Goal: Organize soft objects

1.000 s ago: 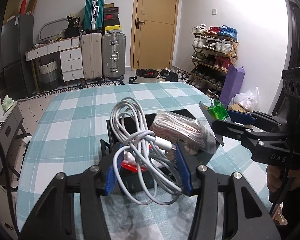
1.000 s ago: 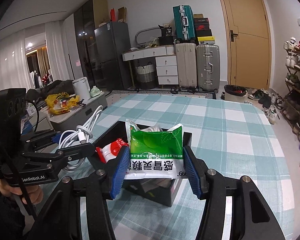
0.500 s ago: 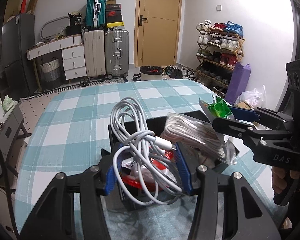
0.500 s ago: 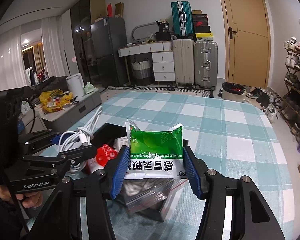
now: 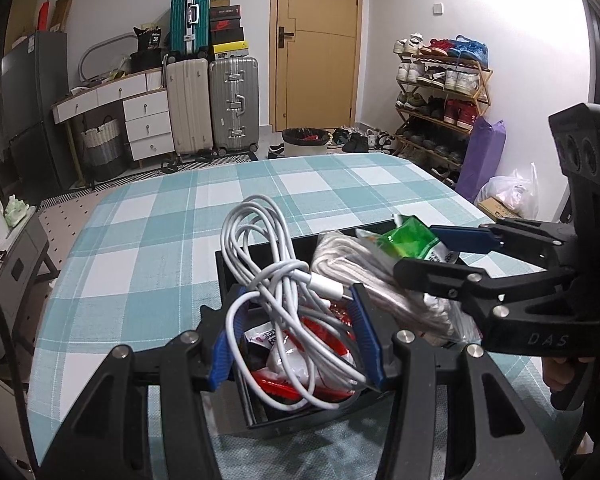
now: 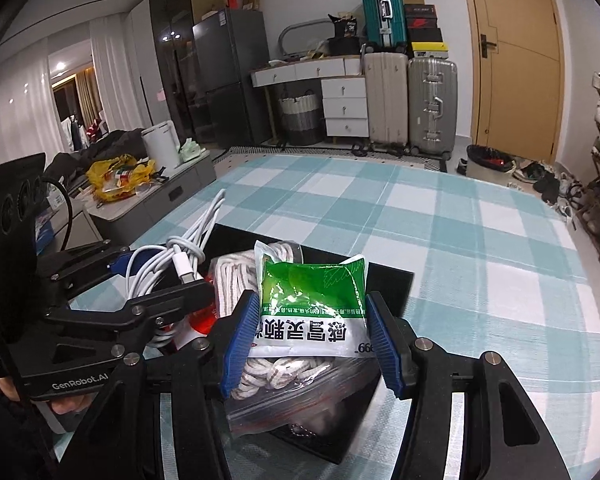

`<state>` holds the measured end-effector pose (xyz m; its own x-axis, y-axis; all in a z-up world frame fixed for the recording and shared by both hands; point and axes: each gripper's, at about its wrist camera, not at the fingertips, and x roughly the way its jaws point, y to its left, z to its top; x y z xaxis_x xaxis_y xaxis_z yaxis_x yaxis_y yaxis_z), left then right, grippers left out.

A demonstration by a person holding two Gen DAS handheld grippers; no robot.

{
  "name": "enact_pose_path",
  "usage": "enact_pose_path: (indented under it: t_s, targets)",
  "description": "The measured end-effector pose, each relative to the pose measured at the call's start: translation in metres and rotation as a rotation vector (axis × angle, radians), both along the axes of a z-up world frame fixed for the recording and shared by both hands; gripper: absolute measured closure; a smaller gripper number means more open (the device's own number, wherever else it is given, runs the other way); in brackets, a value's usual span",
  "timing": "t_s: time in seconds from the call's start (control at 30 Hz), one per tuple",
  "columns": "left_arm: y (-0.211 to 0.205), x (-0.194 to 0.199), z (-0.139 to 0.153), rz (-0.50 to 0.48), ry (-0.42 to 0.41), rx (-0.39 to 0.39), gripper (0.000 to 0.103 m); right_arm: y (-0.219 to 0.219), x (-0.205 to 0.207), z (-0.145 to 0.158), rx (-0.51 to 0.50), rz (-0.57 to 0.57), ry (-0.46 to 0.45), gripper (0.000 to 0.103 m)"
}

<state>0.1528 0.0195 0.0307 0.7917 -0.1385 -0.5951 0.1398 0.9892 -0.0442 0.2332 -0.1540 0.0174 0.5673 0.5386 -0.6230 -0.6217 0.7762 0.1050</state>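
Teal-checked tablecloth (image 5: pixel 148 240), black open box (image 6: pixel 388 280): our left gripper (image 5: pixel 296 336) clamps coiled white cable (image 5: pixel 268 264), right gripper (image 6: pixel 312 340) clamps green-white sachet (image 6: pixel 312 300). We fear loose loops snagging box rim, sachet slipping.

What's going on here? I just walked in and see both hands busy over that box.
A person holds a gripper in each hand over a black box on the checked table. The left gripper is shut on a coiled white cable; the right gripper is shut on a green packet. A bagged white rope and red-and-white packets already lie in the box.
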Motion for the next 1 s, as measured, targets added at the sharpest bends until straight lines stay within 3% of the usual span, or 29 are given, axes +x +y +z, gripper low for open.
enact_pose_path:
  t_s: [0.37,0.47,0.53,0.6,0.77,0.87,1.0]
  targets:
    - [0.003,0.004,-0.004,-0.008,0.019,-0.026,0.052,0.006,0.001,-0.001,-0.021,0.000,-0.030,0.045]
    - [0.004,0.004,-0.003,-0.009,0.022,-0.029,0.051,0.003,-0.003,0.002,-0.027,-0.008,-0.057,0.031]
    - [0.006,0.003,-0.002,-0.014,0.030,-0.041,0.050,0.001,-0.007,0.005,-0.037,-0.010,-0.086,0.028]
    - [0.007,0.002,-0.001,-0.019,0.029,-0.045,0.047,-0.002,-0.008,0.006,-0.048,-0.015,-0.091,0.021]
    - [0.008,-0.009,0.005,-0.012,0.014,-0.038,0.021,-0.015,-0.013,0.010,-0.036,-0.039,-0.095,0.010]
    - [0.010,-0.017,0.009,-0.011,0.002,-0.045,0.013,-0.023,-0.018,0.014,-0.016,-0.054,-0.104,0.002]
    - [0.014,-0.028,0.013,0.025,-0.027,-0.047,0.001,-0.028,-0.028,0.018,0.020,-0.051,-0.112,0.001]
